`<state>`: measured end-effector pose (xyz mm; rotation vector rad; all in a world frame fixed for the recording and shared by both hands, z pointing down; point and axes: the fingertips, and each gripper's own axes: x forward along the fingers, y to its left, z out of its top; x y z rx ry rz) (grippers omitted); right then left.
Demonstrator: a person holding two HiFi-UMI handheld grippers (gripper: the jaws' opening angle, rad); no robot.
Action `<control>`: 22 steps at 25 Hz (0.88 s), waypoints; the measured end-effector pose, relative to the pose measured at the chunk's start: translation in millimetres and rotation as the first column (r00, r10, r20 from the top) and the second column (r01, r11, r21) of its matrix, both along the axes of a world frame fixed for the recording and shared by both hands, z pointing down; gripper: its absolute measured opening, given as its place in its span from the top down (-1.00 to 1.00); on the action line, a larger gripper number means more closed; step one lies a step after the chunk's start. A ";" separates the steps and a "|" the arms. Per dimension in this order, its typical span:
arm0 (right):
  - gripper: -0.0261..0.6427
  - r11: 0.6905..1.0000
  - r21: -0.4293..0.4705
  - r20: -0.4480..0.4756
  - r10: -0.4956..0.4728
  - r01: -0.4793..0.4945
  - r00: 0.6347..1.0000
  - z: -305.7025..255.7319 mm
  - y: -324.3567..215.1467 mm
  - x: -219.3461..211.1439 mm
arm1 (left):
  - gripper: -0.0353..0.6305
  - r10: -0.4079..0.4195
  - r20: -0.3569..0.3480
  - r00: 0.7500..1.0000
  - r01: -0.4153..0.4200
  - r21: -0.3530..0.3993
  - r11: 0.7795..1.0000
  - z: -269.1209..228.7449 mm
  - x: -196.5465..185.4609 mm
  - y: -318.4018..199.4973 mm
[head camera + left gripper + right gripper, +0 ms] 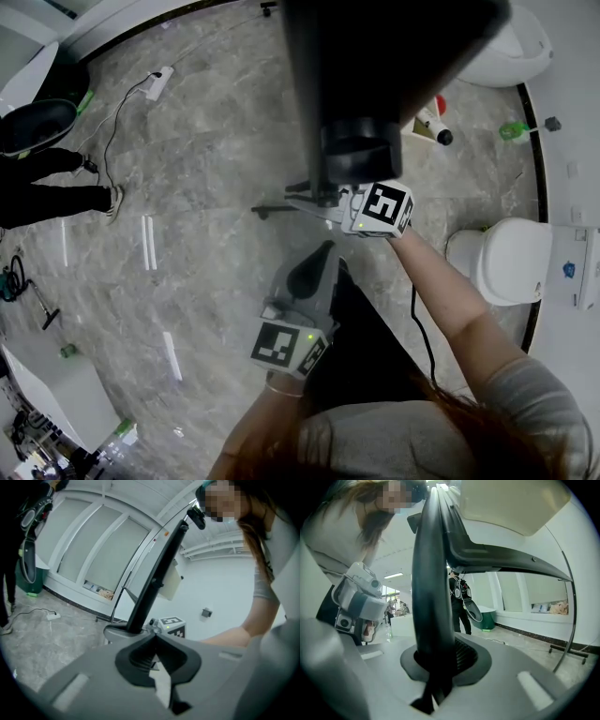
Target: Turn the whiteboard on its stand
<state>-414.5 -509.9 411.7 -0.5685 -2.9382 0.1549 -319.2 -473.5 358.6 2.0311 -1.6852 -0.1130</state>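
We look steeply down onto a grey marble floor (206,187). The whiteboard (375,66) fills the top of the head view as a broad dark shape seen from above. The dark foot of its stand (279,208) reaches out across the floor below it.

The right tongs (333,206), on an outstretched bare forearm, sit right against the board's lower frame. In the right gripper view they are clamped on a dark upright bar (431,597) of that frame. The bar rises straight up from between the ribbed pads, and a dark arm branches off it to the right under a pale panel.

The left tongs (312,270) hang lower and nearer the body, well apart from the board. In the left gripper view their tips meet and nothing sits between them. Beyond them the same dark bar leans across the picture, and the marker cube of the right tongs shows at its base.

A white power strip (159,82) with its cable lies on the floor at upper left. The dark-trousered legs of another person (47,187) show at the left edge. A white toilet-shaped fixture (511,258) stands at the right.
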 end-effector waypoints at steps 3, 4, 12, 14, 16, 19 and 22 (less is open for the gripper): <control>0.81 1.000 0.002 -0.001 0.008 -0.008 1.000 1.2 1.8 1.6 | 0.89 -0.002 -0.008 1.000 0.002 -0.006 1.000 4.9 3.0 -0.9; 0.81 1.000 0.003 -0.004 0.011 -0.011 1.000 3.1 1.5 1.9 | 0.89 -0.001 -0.008 1.000 0.001 -0.005 1.000 5.4 2.8 -2.4; 0.83 1.000 0.009 -0.007 -0.003 0.003 1.000 4.2 8.5 6.5 | 0.89 0.007 0.000 1.000 -0.007 -0.009 1.000 11.7 2.1 -8.9; 0.83 1.000 0.009 -0.015 -0.023 0.023 1.000 8.2 14.7 9.2 | 0.89 0.012 0.004 1.000 -0.012 -0.014 1.000 14.4 0.5 -8.5; 0.82 0.999 0.022 -0.029 -0.038 0.039 0.999 9.1 19.0 12.1 | 0.89 0.022 0.024 0.999 -0.021 -0.027 0.999 19.1 0.6 -8.4; 0.82 0.998 0.036 -0.043 -0.043 0.045 0.998 9.3 23.6 18.1 | 0.89 0.048 0.062 0.997 -0.044 -0.059 0.997 25.6 5.3 -7.9; 0.82 1.000 0.000 -0.023 -0.010 0.010 1.000 8.9 28.5 19.7 | 0.89 0.072 0.084 0.994 -0.065 -0.088 0.994 27.0 9.8 -0.7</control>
